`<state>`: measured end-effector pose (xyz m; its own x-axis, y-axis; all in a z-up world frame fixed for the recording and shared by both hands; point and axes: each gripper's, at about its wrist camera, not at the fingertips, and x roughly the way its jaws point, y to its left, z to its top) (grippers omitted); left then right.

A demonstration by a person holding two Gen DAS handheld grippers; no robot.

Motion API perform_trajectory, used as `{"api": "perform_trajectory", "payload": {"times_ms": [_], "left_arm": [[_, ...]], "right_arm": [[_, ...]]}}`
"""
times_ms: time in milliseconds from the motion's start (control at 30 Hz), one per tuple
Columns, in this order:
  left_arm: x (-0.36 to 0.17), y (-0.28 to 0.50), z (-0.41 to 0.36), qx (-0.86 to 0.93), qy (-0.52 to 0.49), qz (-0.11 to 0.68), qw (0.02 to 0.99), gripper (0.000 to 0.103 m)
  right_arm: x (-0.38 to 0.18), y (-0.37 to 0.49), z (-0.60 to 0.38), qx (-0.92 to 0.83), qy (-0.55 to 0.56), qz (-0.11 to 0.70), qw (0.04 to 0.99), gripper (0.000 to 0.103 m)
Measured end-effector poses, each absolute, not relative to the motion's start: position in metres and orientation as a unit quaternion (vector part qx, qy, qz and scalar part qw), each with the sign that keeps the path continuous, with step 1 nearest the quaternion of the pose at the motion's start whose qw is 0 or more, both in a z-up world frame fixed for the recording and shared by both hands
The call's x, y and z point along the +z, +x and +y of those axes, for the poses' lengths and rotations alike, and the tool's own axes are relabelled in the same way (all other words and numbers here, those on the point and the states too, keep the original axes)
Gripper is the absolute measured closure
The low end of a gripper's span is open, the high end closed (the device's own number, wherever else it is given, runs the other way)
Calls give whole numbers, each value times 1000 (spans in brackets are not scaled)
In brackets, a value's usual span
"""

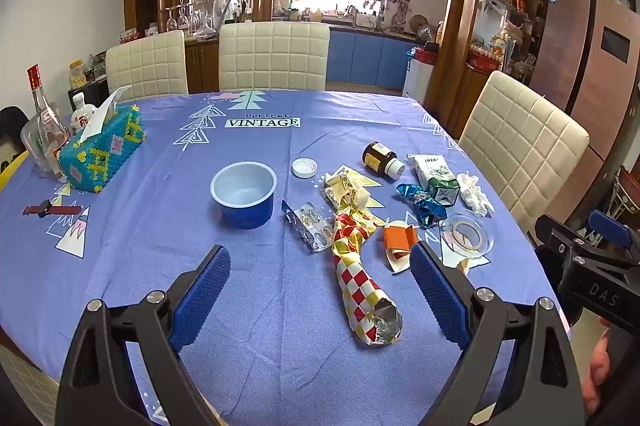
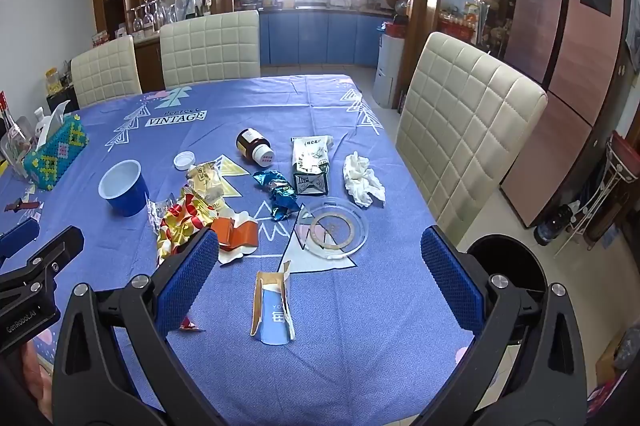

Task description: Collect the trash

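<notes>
- Your left tool (image 1: 320, 290) hangs wide open over the desk (image 1: 140, 286) with nothing between its pads; your right tool (image 2: 320, 278) is just as wide and just as empty.
- Nearest the left tool lies the checkered wrapper (image 1: 362, 282), inside the gap but closer to the right pad, its long axis running away from you and leaning slightly left, foil mouth toward you.
- Nearest the right tool lies the torn blue carton (image 2: 272, 310), just ahead, a little left of centre, long axis also pointing away.
- I judge each piece wants its own tool, with the grip closing across the narrow width.
- Farther off sit the orange scrap (image 2: 236, 236), clear lid (image 2: 334, 228), blue foil (image 2: 280, 193) and crumpled tissue (image 2: 362, 177).
- The black bin (image 2: 506, 266) stands off the desk's edge, behind your right tool's right finger.
</notes>
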<state>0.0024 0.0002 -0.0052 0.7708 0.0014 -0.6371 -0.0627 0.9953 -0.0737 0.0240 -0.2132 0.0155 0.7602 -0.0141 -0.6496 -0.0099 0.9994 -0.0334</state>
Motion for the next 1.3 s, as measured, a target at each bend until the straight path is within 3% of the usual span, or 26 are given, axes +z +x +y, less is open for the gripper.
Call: {"api": "perform_trajectory", "payload": {"times_ms": [1300], "left_arm": [[-1, -1, -6, 11, -45, 340, 939, 14]], "right_arm": [[15, 23, -212, -1, -21, 346, 938, 3]]}}
